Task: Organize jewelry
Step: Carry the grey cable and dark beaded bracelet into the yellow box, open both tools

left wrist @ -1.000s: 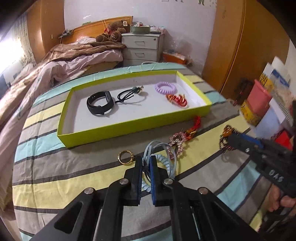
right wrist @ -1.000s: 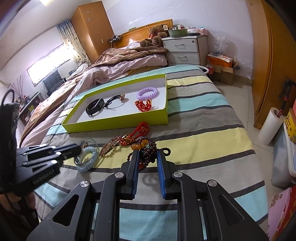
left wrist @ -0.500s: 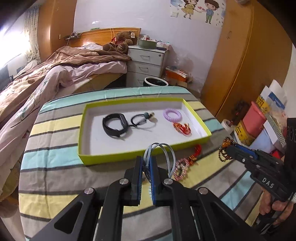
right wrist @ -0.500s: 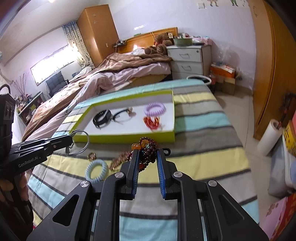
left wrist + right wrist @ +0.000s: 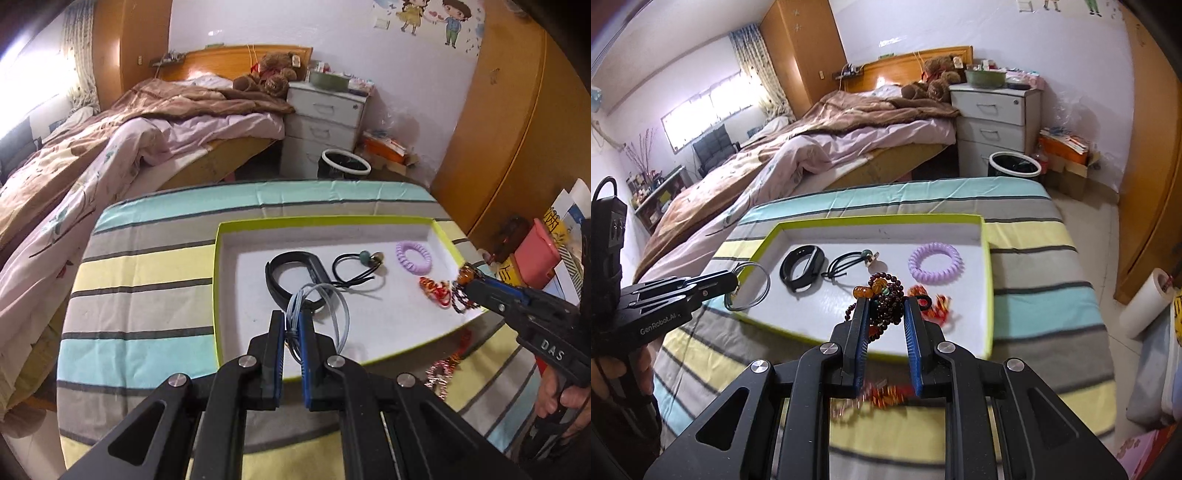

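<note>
Now hanging over the shallow lime-green tray with the white floor [image 5: 216, 280], both loads lifted clear of the striped cloth of the table [image 5: 140, 295] where they were lying a second ago — meaning two more pieces about to join the sorted ones. Left tongs [image 5: 291, 325] pressed nearly together, pinching the thin grey-blue wire bangles [image 5: 334, 306], dangling just above the black wristband [image 5: 280, 271] and near the black cord tie with the green bead [image 5: 356, 264]. Right tongs [image 5: 884, 315] pinching the dark red beaded bracelet with amber beads [image 5: 884, 291], jaws held a little apart by the bunched strands, reaching in from the tray's right side, tilted down, hovering between the lilac coil hair tie [image 5: 935, 261] and the red-and-gold ornament [image 5: 936, 306]. Still waiting on the cloth in front of the tray, blurred: a red and glittery cluster [image 5: 882, 397]. Probably calling for lowering and releasing next, minding tangles with pieces already inside.
</note>
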### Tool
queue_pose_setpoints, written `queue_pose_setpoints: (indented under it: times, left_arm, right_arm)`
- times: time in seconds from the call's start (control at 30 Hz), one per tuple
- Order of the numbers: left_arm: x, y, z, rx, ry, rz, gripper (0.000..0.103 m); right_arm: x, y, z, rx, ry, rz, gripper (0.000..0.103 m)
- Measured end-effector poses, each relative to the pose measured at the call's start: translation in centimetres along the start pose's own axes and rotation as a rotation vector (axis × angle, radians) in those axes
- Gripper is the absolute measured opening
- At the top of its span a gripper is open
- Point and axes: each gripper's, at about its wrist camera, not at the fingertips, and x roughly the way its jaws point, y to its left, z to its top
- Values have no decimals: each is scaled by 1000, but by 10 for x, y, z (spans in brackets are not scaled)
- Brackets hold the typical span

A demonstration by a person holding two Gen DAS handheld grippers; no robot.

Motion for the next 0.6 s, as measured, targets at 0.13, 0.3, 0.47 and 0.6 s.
queue_pose_setpoints:
  times: [0.13, 0.3, 0.47, 0.6]
  left_arm:
    - [21, 6, 0, 2, 41, 4, 7]
    - [38, 8, -2, -7, 73, 4, 7]
    - [47, 9, -5, -3, 92, 23, 7]
    - [49, 11, -6, -16, 95, 17, 8]
  right_arm:
    - [25, 2, 5, 0, 43, 10, 19]
    - [47, 3, 5, -16, 92, 10, 19]
    - [57, 1, 4, -26, 113, -6, 19]
    - [59, 2, 4, -42, 117, -24, 19]
